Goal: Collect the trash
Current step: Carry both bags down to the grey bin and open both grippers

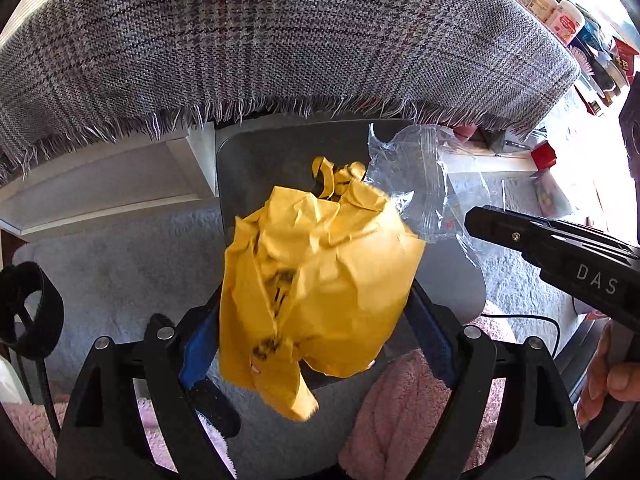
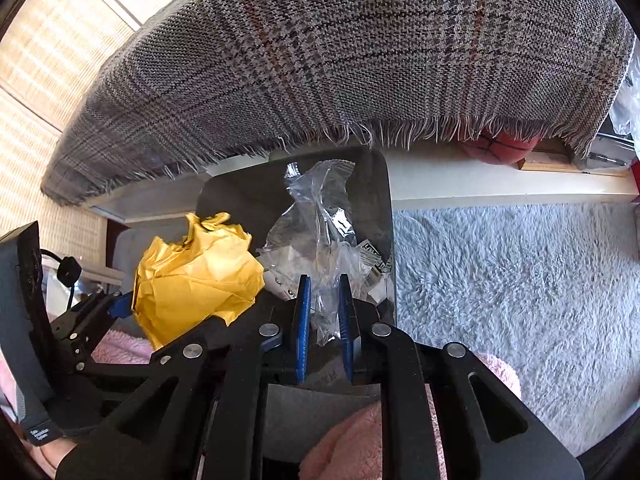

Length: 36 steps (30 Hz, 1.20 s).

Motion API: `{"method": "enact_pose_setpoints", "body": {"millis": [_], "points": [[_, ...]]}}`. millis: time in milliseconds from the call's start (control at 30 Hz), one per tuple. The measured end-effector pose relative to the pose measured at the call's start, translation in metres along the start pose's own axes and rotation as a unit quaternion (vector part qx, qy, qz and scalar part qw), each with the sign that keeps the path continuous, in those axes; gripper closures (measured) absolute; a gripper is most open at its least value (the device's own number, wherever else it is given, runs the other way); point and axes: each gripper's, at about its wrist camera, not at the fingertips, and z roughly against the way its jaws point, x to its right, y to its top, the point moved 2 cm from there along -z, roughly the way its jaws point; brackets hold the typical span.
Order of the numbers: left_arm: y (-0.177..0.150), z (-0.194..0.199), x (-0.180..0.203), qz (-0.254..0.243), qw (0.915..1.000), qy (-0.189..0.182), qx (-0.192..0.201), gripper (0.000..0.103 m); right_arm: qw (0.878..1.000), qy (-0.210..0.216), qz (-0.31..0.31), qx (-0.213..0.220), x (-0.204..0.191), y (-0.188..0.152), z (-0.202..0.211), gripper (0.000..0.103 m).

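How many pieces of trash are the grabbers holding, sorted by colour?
Yellow: 1, the crumpled yellow paper in the left gripper.
Clear: 1, the clear plastic wrapper in the right gripper.
Total: 2.

This is a lived-in home room. A fringed plaid blanket drapes over furniture above a shaggy pale rug. Woven window blinds and a shelf of toiletry bottles stand nearby.

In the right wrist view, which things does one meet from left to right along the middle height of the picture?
Left tool → crumpled yellow paper → clear plastic wrapper, held in the right tool over the dark bin → fluffy grey rug.
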Motion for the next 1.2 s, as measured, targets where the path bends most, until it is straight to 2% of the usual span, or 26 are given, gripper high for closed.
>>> {"method": "enact_pose_setpoints", "body": {"millis": [33, 100, 133, 167, 267, 400, 533, 967, 1200], "points": [[0.000, 0.000, -0.001, -0.001, 1.0000, 0.000, 0.000, 0.020, 1.000, -0.002, -0.002, 0.000, 0.001, 0.001, 0.000, 0.085], [0.000, 0.002, 0.000, -0.003, 1.0000, 0.000, 0.002, 0.017, 1.000, -0.007, -0.008, 0.001, 0.003, 0.002, -0.001, 0.066], [0.000, 0.003, 0.000, -0.004, 1.0000, 0.001, 0.005, 0.014, 1.000, -0.011, -0.009, 0.003, 0.004, 0.002, 0.000, 0.044], [0.000, 0.004, 0.001, -0.005, 1.0000, 0.003, 0.007, 0.011, 1.000, -0.016, -0.009, 0.006, 0.005, 0.002, 0.001, 0.032], [0.000, 0.006, 0.000, -0.003, 0.9999, 0.009, 0.010, 0.008, 1.000, -0.016, -0.009, 0.009, 0.007, 0.003, 0.004, 0.029], [0.000, 0.008, -0.003, 0.003, 0.9999, 0.007, 0.010, 0.008, 0.999, -0.029, -0.009, 0.019, 0.007, 0.004, 0.010, 0.010], [0.000, 0.010, -0.005, 0.006, 0.9999, 0.006, 0.013, 0.008, 0.999, -0.031, -0.011, 0.025, 0.008, 0.004, 0.013, 0.003], [0.003, 0.021, -0.004, 0.007, 0.9996, 0.013, 0.024, 0.008, 0.999, -0.023, -0.007, 0.035, 0.002, 0.007, 0.026, 0.003], [0.025, 0.057, -0.007, 0.021, 0.9981, 0.011, 0.057, 0.008, 0.996, -0.011, -0.010, 0.082, -0.001, 0.032, 0.064, 0.003]]}}
